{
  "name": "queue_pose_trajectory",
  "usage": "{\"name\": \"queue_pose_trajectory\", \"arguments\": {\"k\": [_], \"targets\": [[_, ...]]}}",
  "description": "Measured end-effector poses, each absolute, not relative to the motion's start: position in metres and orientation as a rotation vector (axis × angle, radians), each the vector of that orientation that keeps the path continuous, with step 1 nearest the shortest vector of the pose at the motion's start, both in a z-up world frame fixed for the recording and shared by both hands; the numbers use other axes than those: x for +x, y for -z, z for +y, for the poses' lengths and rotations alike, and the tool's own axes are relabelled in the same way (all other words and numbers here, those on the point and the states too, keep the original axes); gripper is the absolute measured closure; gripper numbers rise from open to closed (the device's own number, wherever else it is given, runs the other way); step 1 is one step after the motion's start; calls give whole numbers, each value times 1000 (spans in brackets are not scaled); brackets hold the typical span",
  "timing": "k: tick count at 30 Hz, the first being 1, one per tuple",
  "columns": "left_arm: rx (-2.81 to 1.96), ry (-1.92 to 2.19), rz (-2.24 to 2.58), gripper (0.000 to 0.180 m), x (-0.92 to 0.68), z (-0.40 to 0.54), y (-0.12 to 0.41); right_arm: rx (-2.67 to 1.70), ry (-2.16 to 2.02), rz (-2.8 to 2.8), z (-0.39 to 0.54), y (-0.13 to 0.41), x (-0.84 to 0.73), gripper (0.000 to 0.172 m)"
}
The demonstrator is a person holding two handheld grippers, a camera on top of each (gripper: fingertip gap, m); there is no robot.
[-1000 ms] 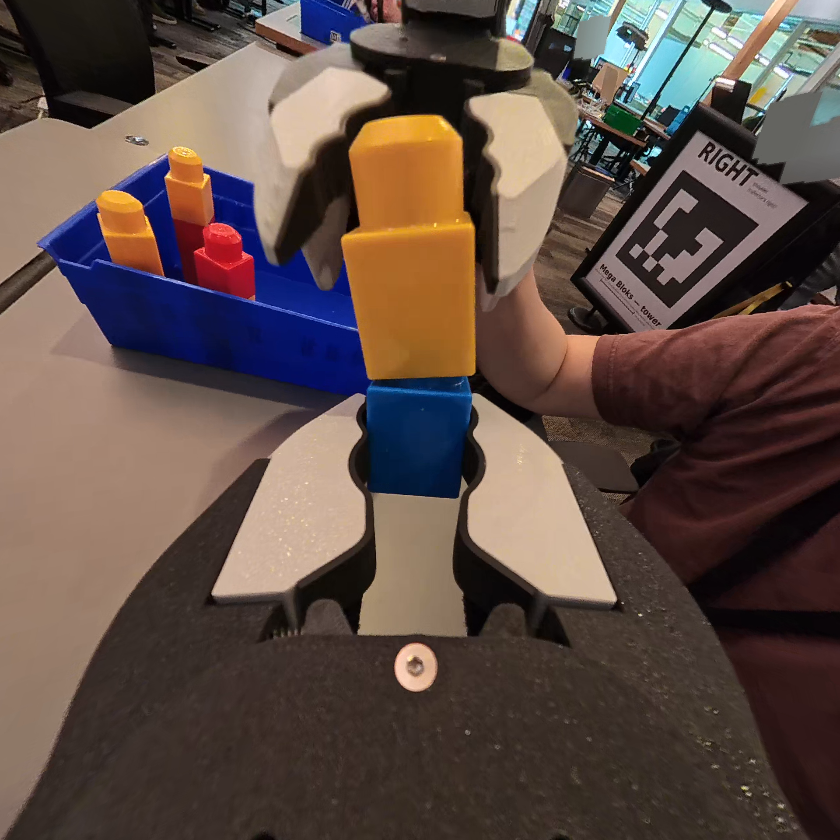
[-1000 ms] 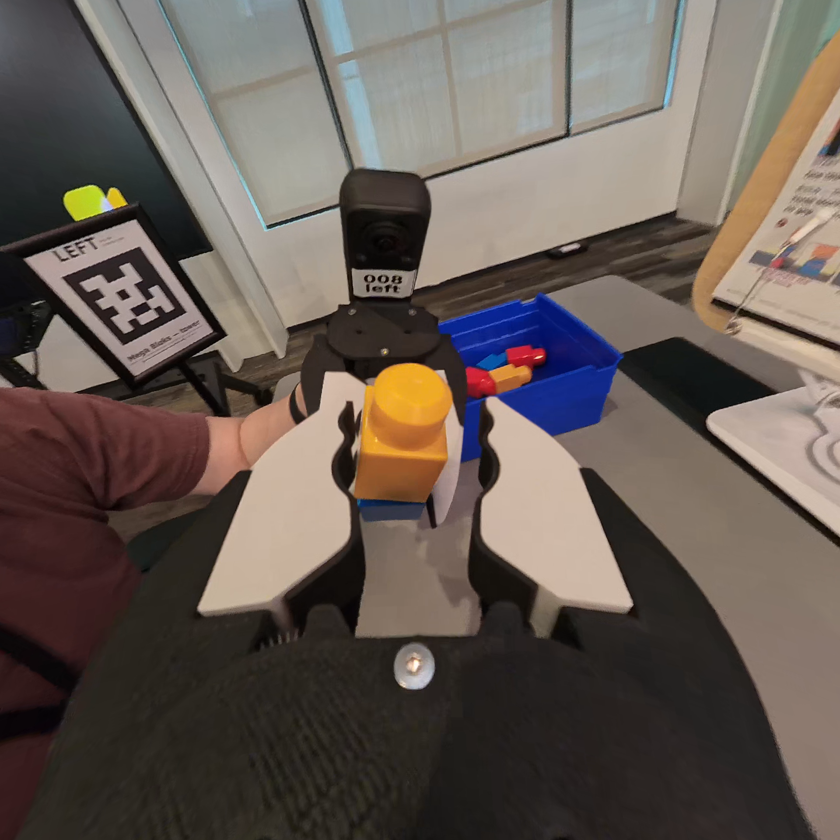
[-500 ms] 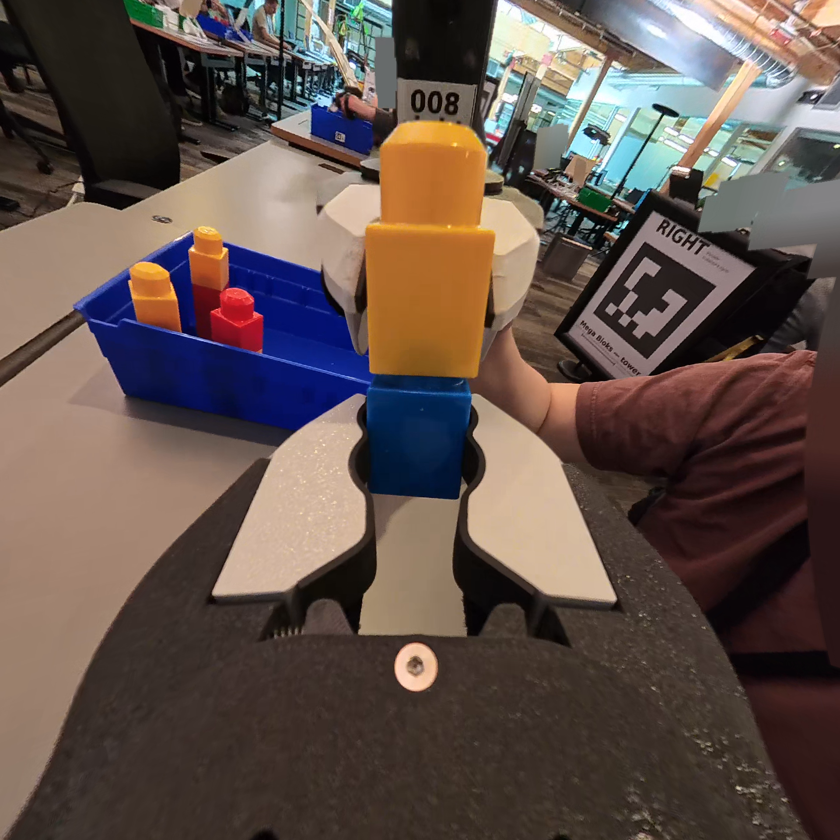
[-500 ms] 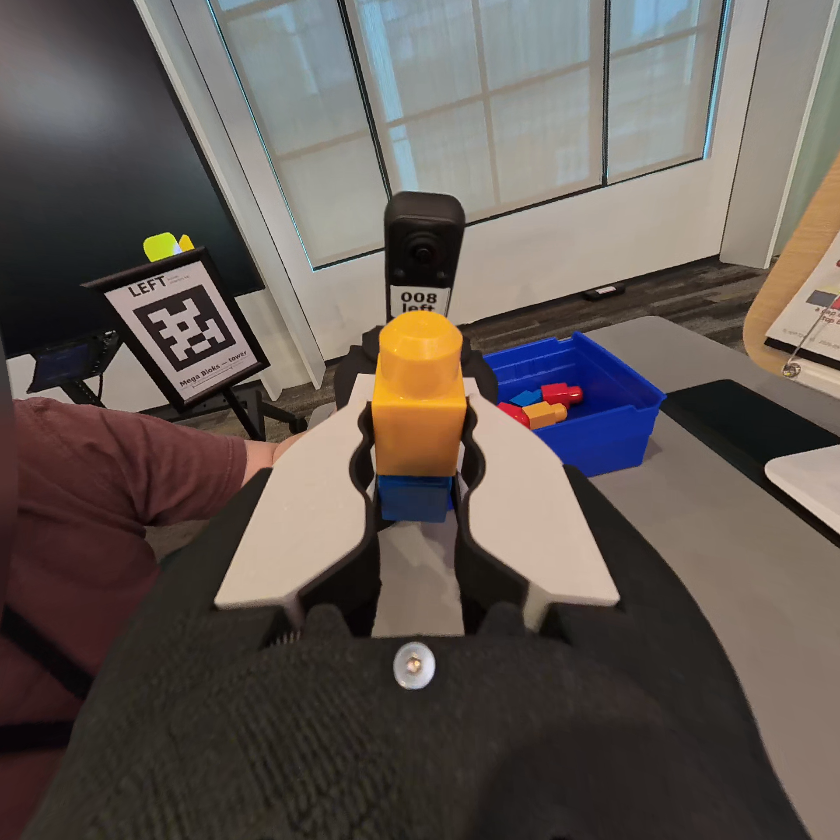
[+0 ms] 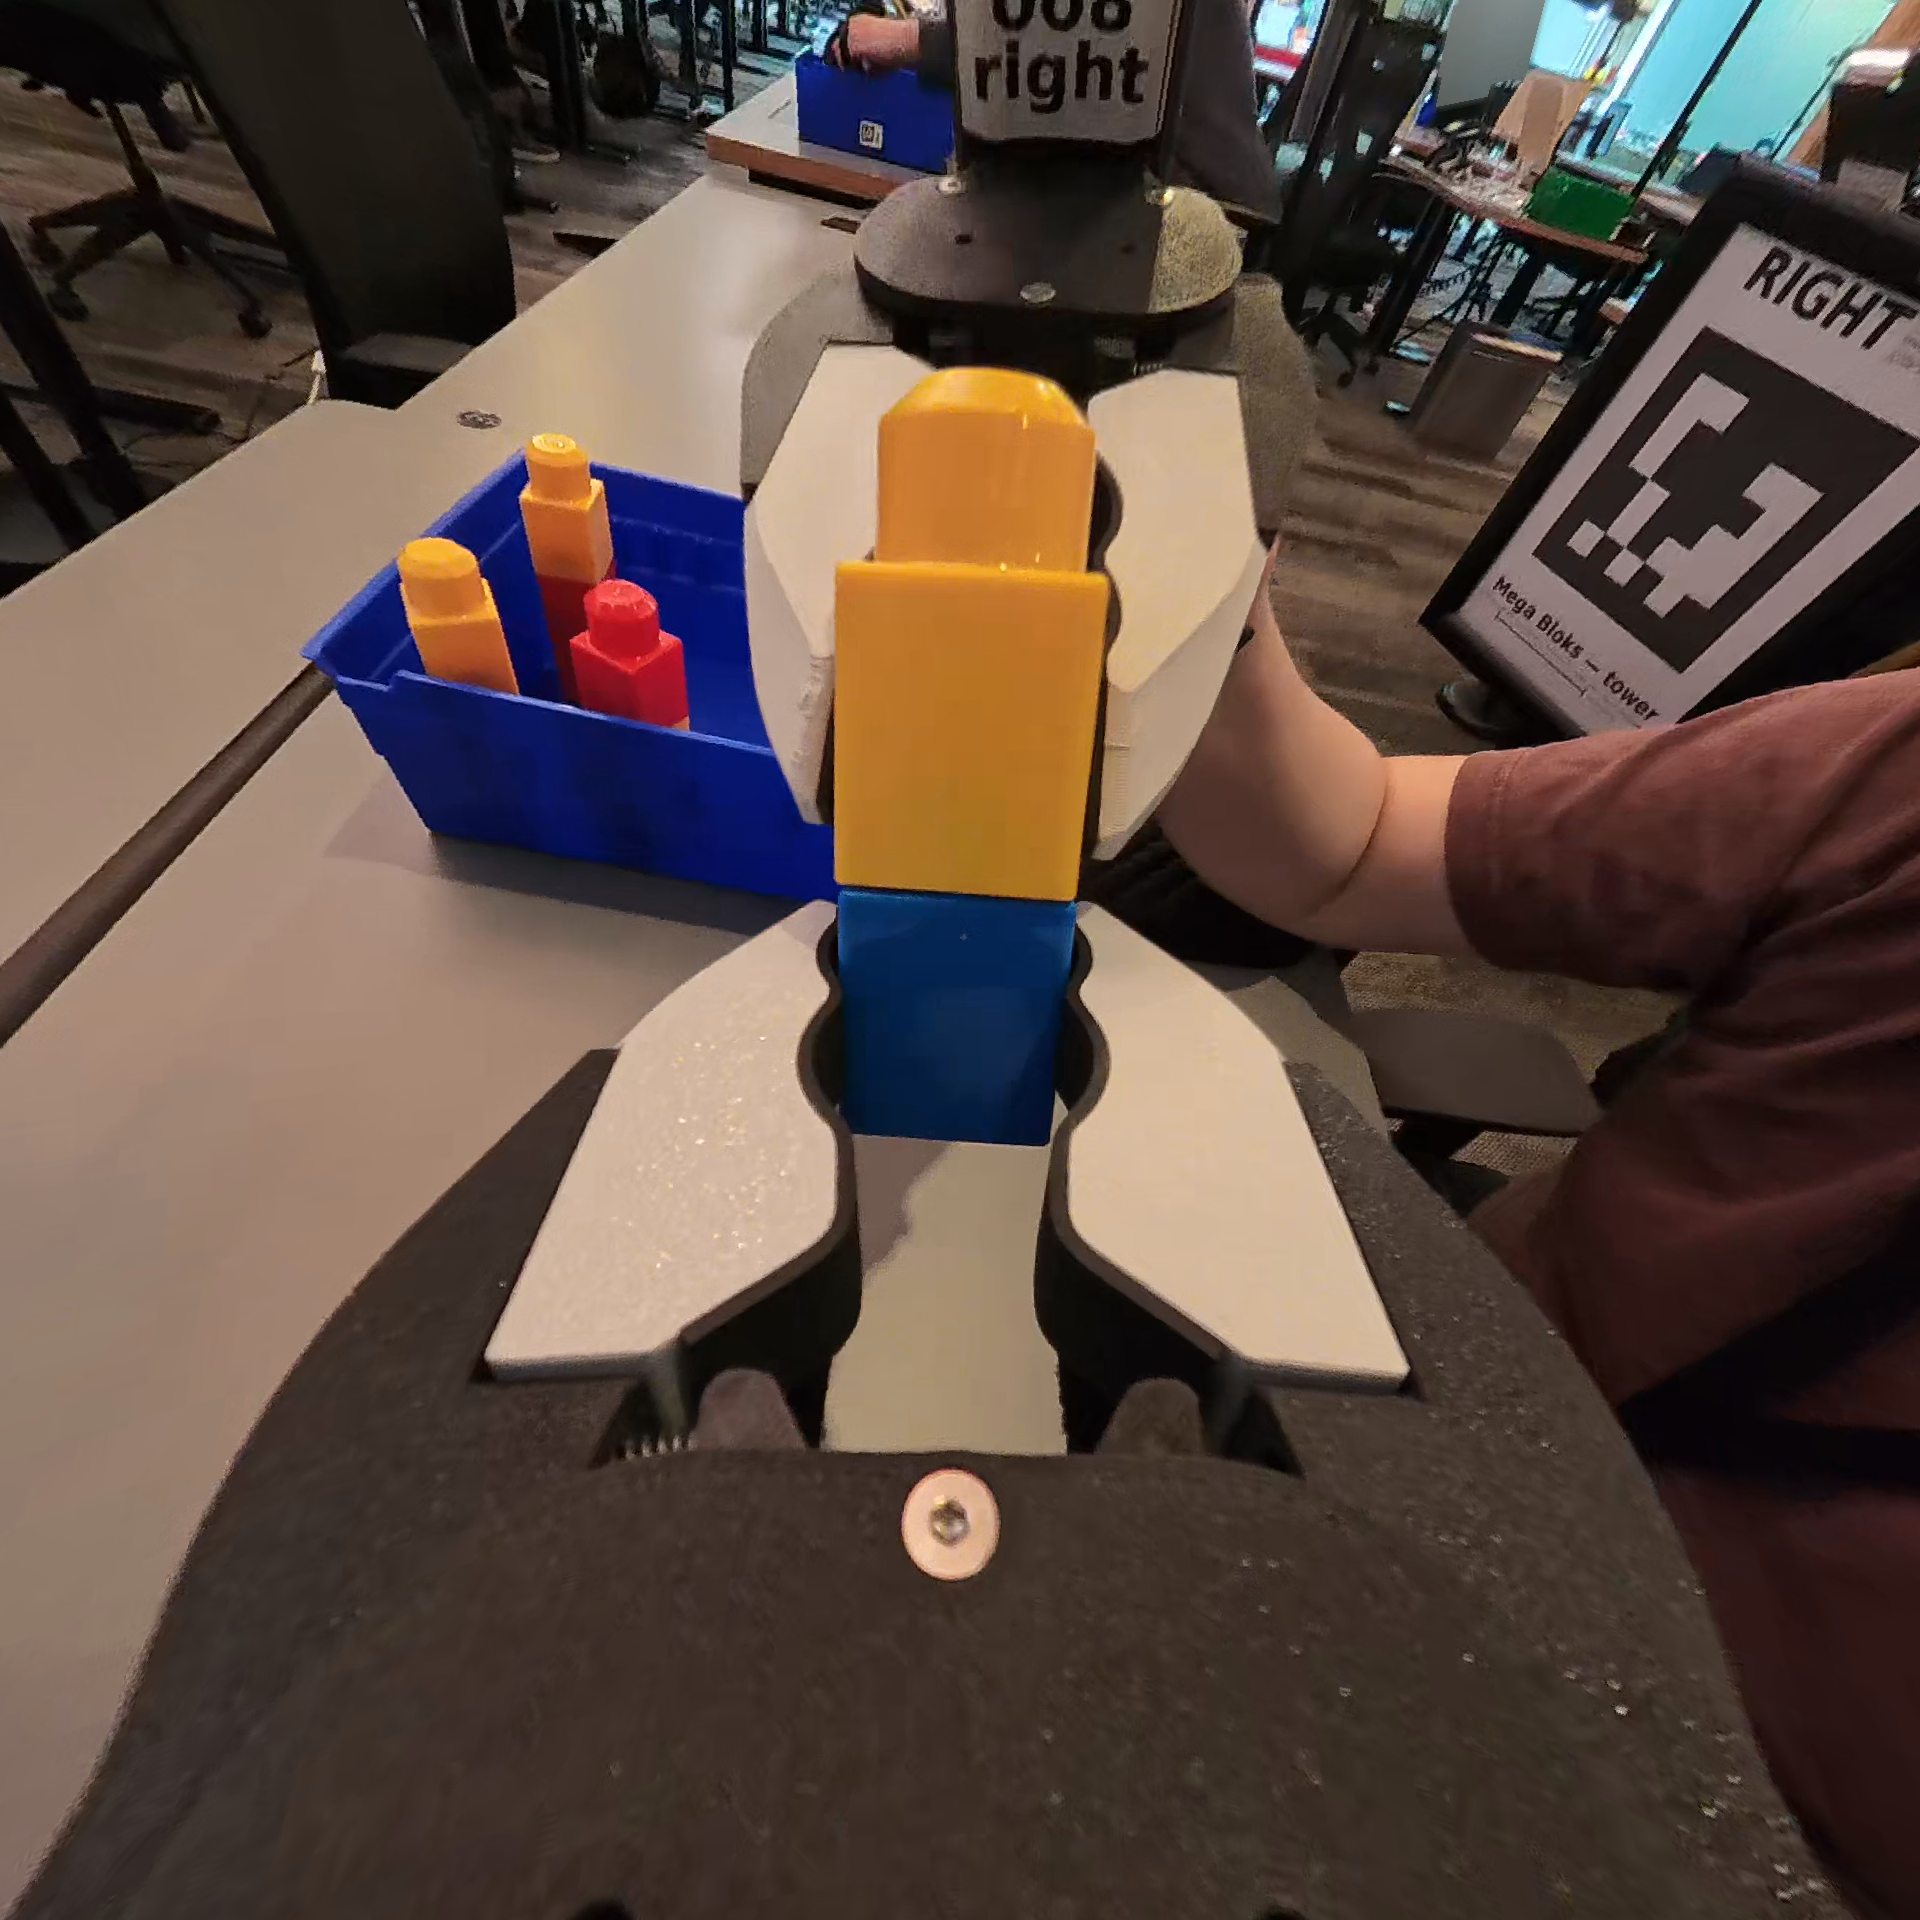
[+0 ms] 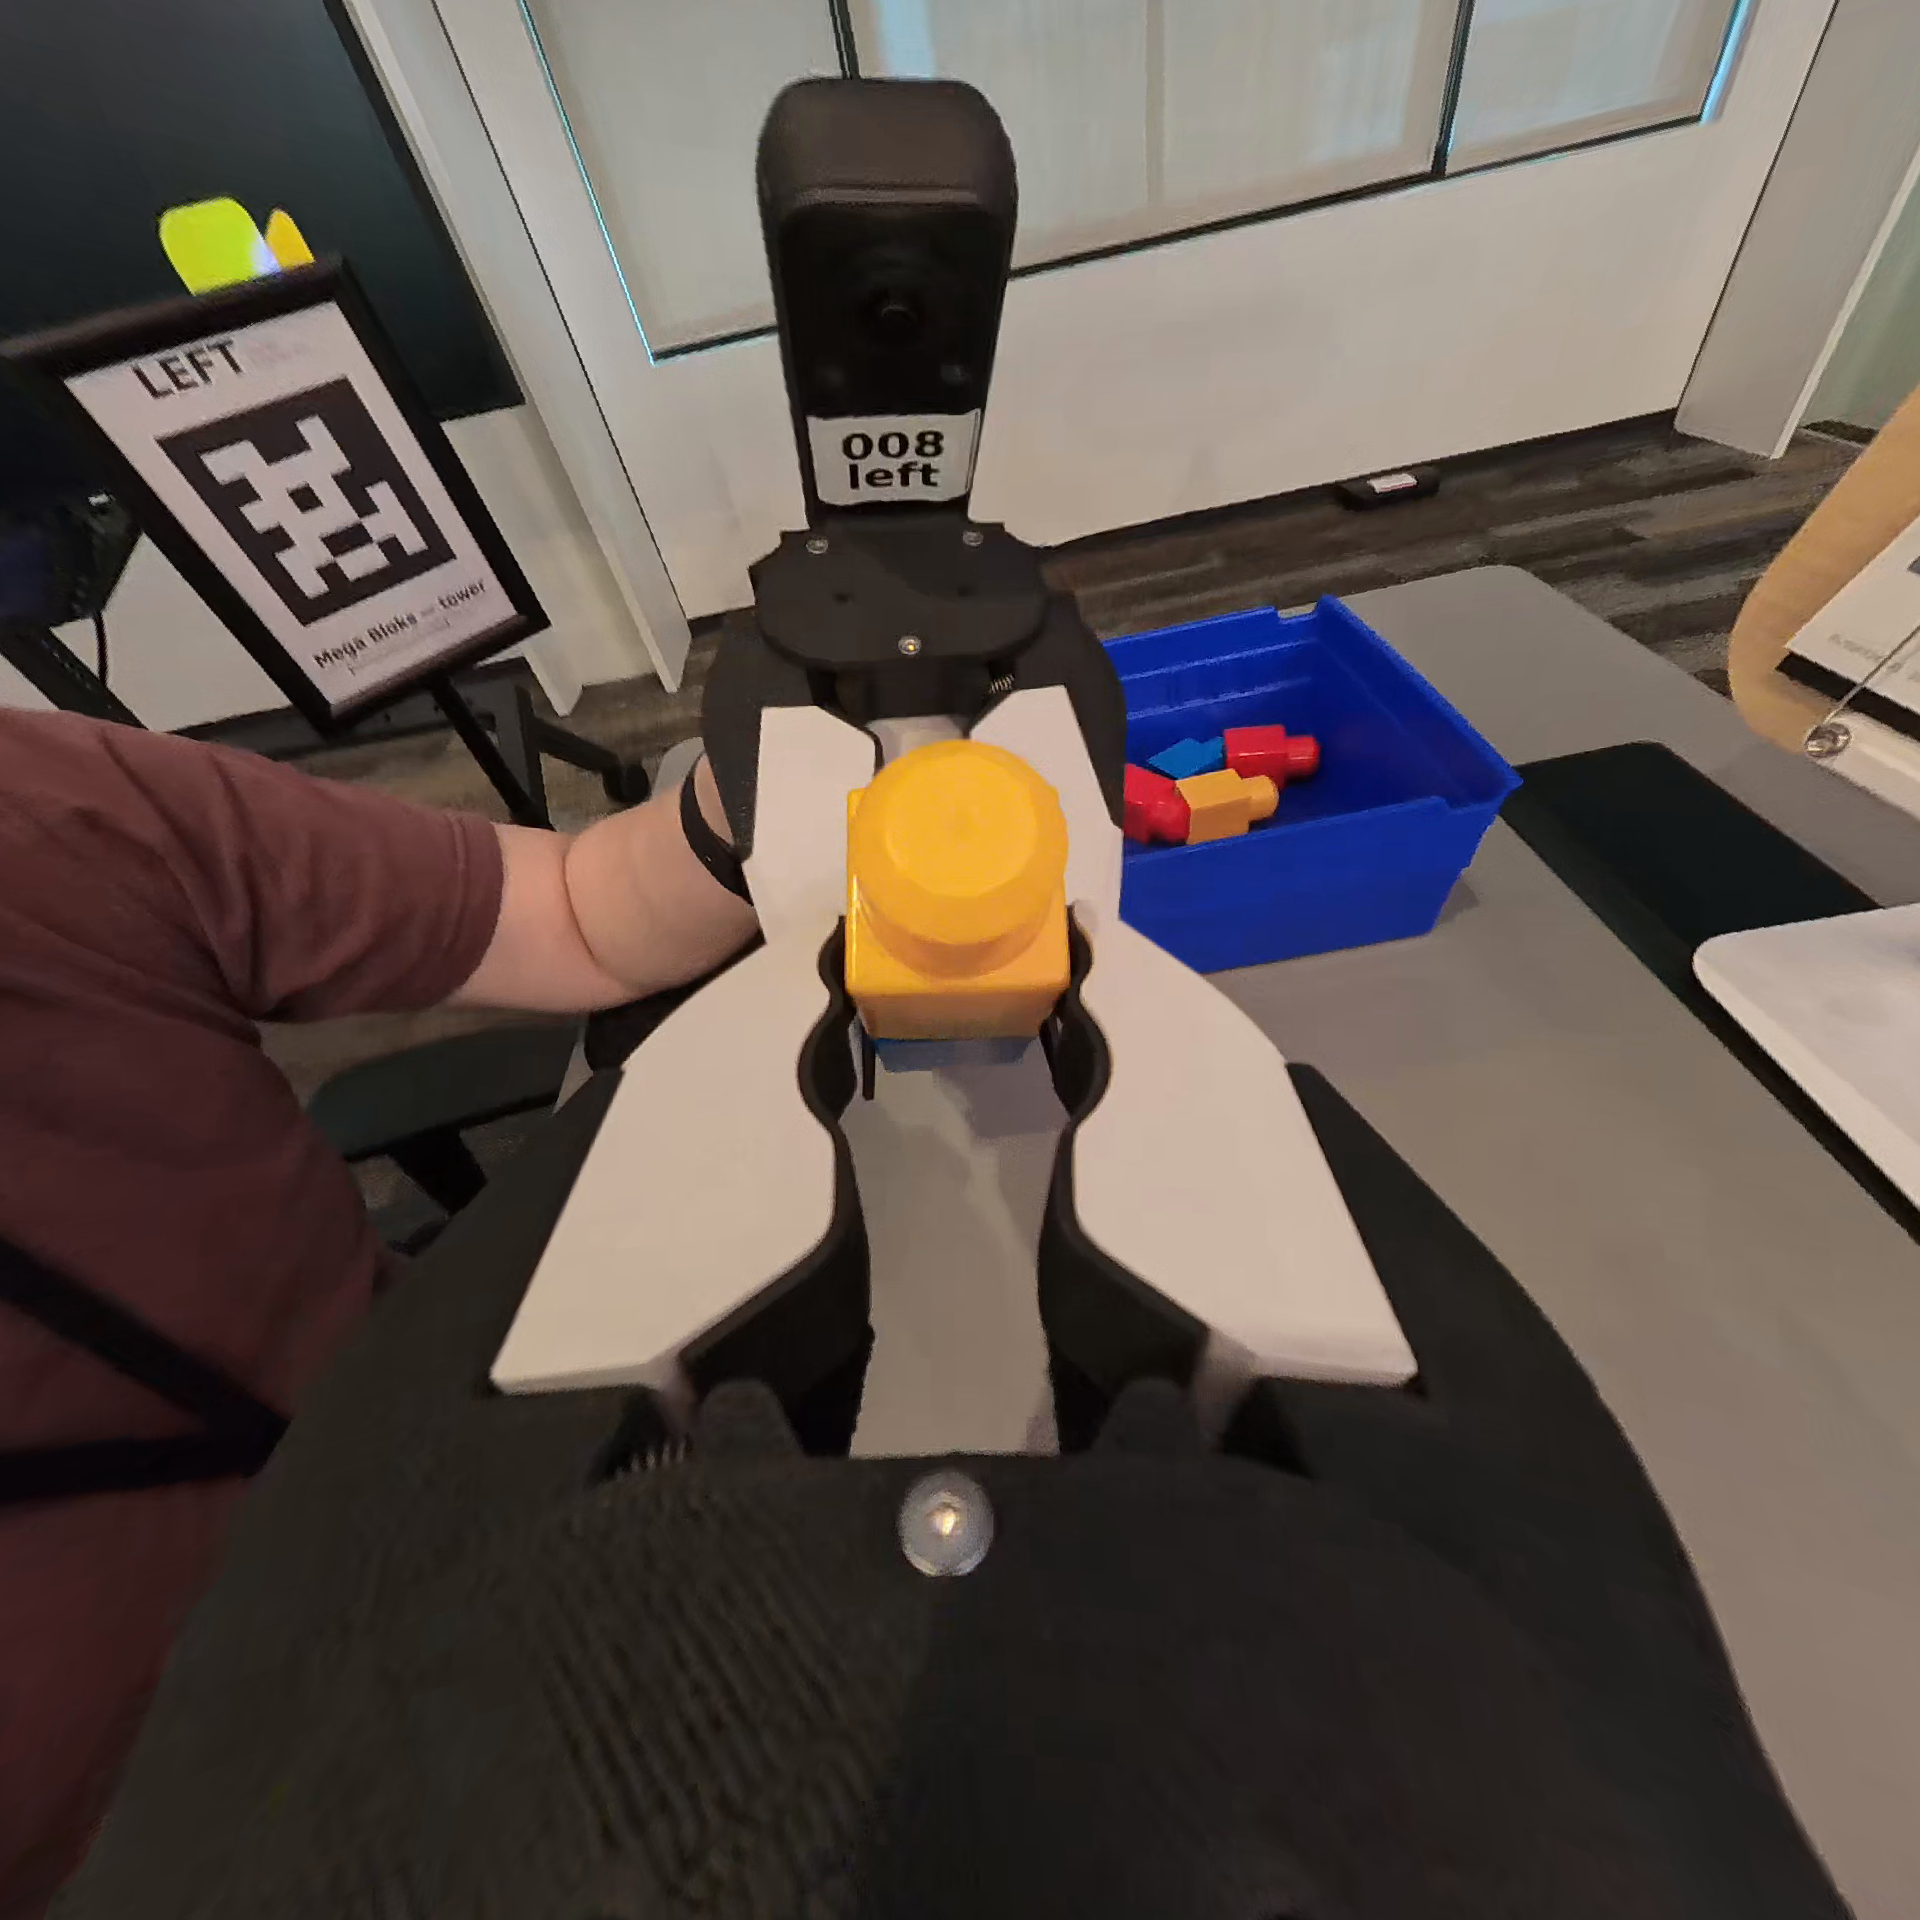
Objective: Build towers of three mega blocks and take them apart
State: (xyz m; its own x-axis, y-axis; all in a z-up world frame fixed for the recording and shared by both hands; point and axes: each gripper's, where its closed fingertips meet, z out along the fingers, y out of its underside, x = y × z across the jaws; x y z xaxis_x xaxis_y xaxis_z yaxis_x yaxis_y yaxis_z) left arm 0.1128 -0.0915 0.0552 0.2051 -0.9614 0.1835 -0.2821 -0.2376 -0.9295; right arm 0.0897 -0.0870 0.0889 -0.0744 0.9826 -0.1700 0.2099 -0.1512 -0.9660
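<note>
A: In the left wrist view the left gripper (image 5: 951, 1023) is clamped on the blue block (image 5: 951, 1023), with the yellow block (image 5: 971, 727) stacked on it, just right of the blue bin (image 5: 582, 779).

B: The right wrist view shows the right gripper (image 6: 956, 987) clamped on the yellow block's sides; the blue block barely peeks out beneath. There the bin holds loose blocks (image 6: 1221, 784) lying down; the other view shows blocks standing upright.
</note>
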Motion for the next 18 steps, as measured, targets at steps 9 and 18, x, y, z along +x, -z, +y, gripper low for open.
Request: {"name": "queue_pose_trajectory", "arguments": {"k": [9, 18], "targets": [[-1657, 1264, 1147, 144, 118, -100, -64, -1356, -1468, -1265, -92, -105, 84, 134], [-1681, 1328, 1144, 145, 122, -105, -62, -1388, -1482, -1300, -95, -100, 87, 134]]}}
